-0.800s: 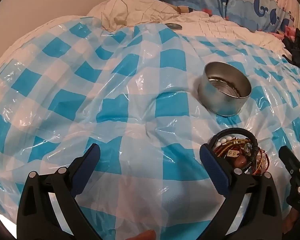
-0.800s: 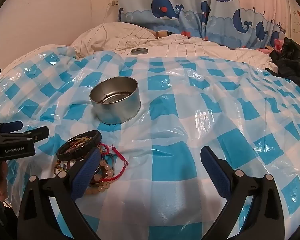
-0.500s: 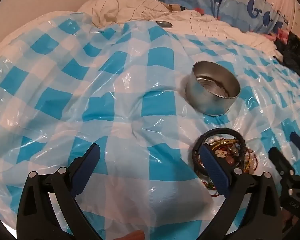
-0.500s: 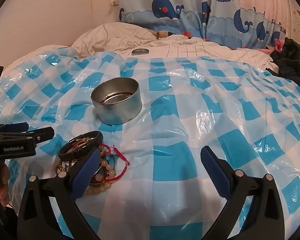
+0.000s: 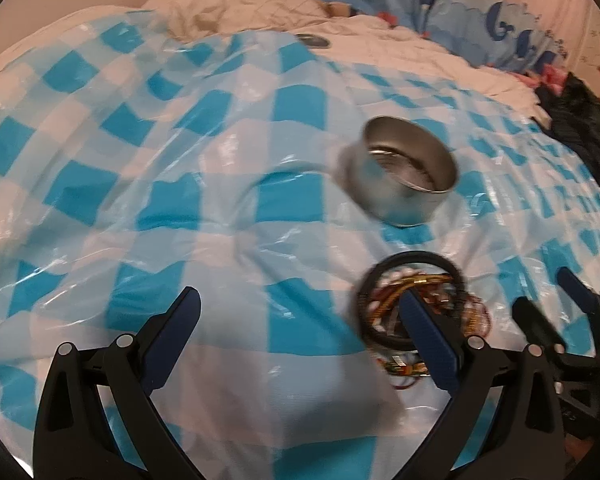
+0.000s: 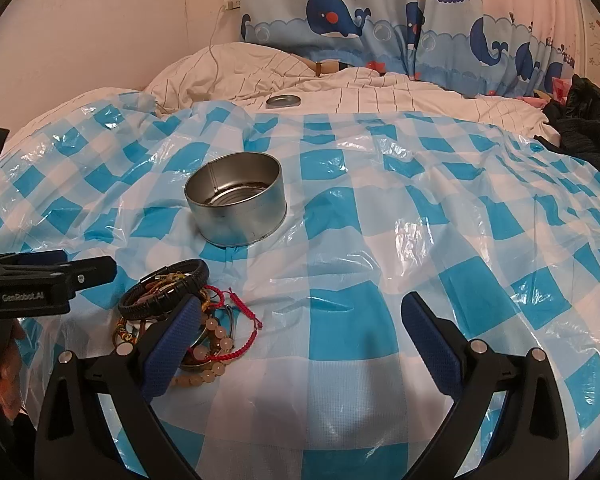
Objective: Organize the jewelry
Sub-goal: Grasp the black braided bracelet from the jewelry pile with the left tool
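A pile of bracelets (image 6: 188,312) lies on the blue-checked plastic sheet: a black leather band (image 6: 164,288), pale beads, a red cord. It also shows in the left wrist view (image 5: 416,304), partly behind my left gripper's right finger. An open round metal tin (image 6: 236,200) stands just beyond the pile and also shows in the left wrist view (image 5: 404,176). My left gripper (image 5: 300,320) is open and empty, left of the pile. My right gripper (image 6: 300,320) is open and empty, its left finger over the pile's near edge.
A metal lid (image 6: 283,101) lies on the white quilt behind the sheet. A whale-print curtain (image 6: 380,28) hangs at the back. Dark clothing (image 6: 588,120) lies at the right edge. The sheet (image 6: 420,240) is wrinkled over soft bedding.
The left gripper has swung right, so the tin and bracelets sit nearer the middle of its view, now blurred. The right gripper has barely moved.
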A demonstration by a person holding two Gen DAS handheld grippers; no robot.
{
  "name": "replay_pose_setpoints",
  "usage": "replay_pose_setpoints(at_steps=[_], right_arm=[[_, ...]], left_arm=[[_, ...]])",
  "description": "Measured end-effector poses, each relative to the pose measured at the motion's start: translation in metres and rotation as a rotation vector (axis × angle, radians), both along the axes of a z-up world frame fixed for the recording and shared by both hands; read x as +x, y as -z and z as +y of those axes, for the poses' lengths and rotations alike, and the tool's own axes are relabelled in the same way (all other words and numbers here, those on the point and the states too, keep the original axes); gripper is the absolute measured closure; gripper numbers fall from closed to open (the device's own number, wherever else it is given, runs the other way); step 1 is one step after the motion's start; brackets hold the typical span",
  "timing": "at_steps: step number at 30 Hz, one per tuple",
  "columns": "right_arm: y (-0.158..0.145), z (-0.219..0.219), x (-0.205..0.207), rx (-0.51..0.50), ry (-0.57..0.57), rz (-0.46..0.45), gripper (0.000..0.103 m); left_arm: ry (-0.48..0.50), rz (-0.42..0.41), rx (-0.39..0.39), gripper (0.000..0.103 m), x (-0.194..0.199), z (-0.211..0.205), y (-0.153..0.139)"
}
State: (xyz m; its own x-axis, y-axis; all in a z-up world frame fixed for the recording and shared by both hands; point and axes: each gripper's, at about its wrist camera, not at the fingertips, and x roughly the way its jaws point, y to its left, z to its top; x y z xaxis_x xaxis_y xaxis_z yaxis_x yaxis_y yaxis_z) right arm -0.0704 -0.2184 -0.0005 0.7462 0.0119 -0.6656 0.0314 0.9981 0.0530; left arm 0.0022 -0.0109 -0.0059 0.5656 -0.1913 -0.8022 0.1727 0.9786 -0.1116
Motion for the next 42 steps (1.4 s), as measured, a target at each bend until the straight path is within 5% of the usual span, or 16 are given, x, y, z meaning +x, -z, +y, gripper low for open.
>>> replay_pose_setpoints(at_steps=[8, 15, 23, 24, 26, 28, 38, 42], right_arm=[[0.004, -0.012, 0.001, 0.011, 0.048, 0.026, 0.007], [0.008, -0.034, 0.004, 0.042, 0.118, 0.059, 0.007], [0.008, -0.036, 0.004, 0.075, 0.102, 0.071, 0.007], [0.008, -0.036, 0.005, 0.075, 0.1, 0.072, 0.007], [0.008, -0.036, 0.005, 0.075, 0.101, 0.073, 0.007], [0.008, -0.036, 0.005, 0.078, 0.101, 0.074, 0.007], [0.009, -0.03, 0.005, 0.053, 0.087, 0.065, 0.007], [0.005, -0.013, 0.002, 0.05, 0.0, 0.032, 0.007]], left_arm=[[0.156, -0.058, -0.012, 0.008, -0.011, -0.038, -0.006], [0.17, 0.011, -0.059, 0.008, 0.004, -0.052, 0.007], [0.171, 0.061, -0.028, 0.008, 0.011, -0.061, 0.026], [0.172, 0.056, -0.029, 0.009, 0.01, -0.061, 0.026], [0.189, 0.051, -0.054, 0.032, 0.009, -0.059, 0.024], [0.192, 0.063, -0.079, 0.035, 0.009, -0.057, 0.023], [0.197, 0.018, -0.141, 0.037, 0.001, -0.039, 0.002], [0.142, -0.025, -0.16, 0.037, 0.002, -0.02, -0.011]])
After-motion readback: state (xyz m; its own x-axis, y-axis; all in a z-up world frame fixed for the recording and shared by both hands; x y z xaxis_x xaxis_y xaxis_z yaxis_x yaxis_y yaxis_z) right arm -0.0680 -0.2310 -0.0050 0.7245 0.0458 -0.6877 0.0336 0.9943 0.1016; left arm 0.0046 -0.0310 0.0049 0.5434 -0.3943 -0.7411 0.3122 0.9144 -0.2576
